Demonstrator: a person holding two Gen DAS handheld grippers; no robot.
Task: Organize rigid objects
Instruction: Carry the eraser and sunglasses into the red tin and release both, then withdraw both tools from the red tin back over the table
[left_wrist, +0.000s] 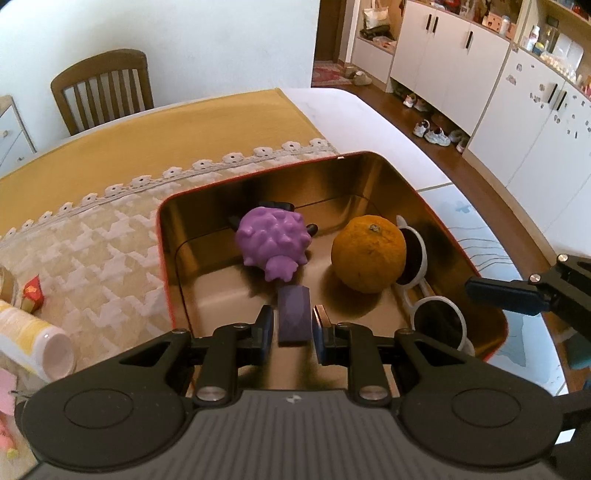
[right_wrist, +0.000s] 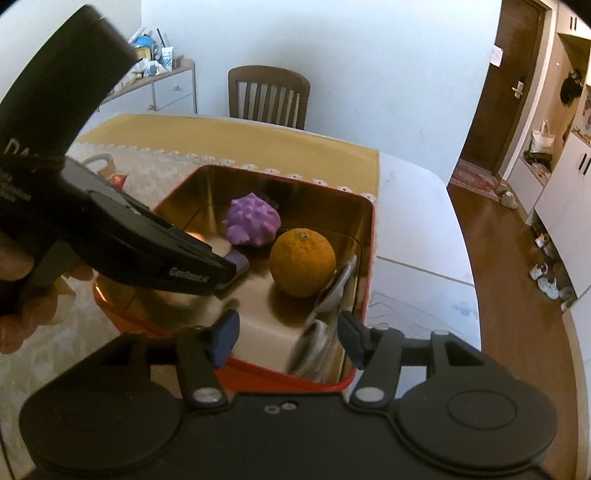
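Observation:
A red tin (left_wrist: 162, 236) with a gold inside stands on the table. In it lie a purple spiky toy (left_wrist: 273, 240), an orange (left_wrist: 367, 253) and white sunglasses (left_wrist: 439, 325) against the right wall. My left gripper (left_wrist: 293, 326) is shut on a small purple block (left_wrist: 293, 314), held low over the tin's floor just in front of the toy. In the right wrist view my right gripper (right_wrist: 288, 336) stands open over the tin's near rim (right_wrist: 280, 380). The blurred sunglasses (right_wrist: 325, 325) lie just beyond and between its fingers, with neither pad pressing on them. The orange (right_wrist: 302, 262) and toy (right_wrist: 253, 221) lie further in.
A patterned cloth with lace trim (left_wrist: 110, 251) covers the table left of the tin. On it lie a tipped cup (left_wrist: 37, 339) and a red packet (left_wrist: 31, 295). A wooden chair (left_wrist: 103, 92) stands behind. The table's rounded edge (left_wrist: 535, 266) and floor are right.

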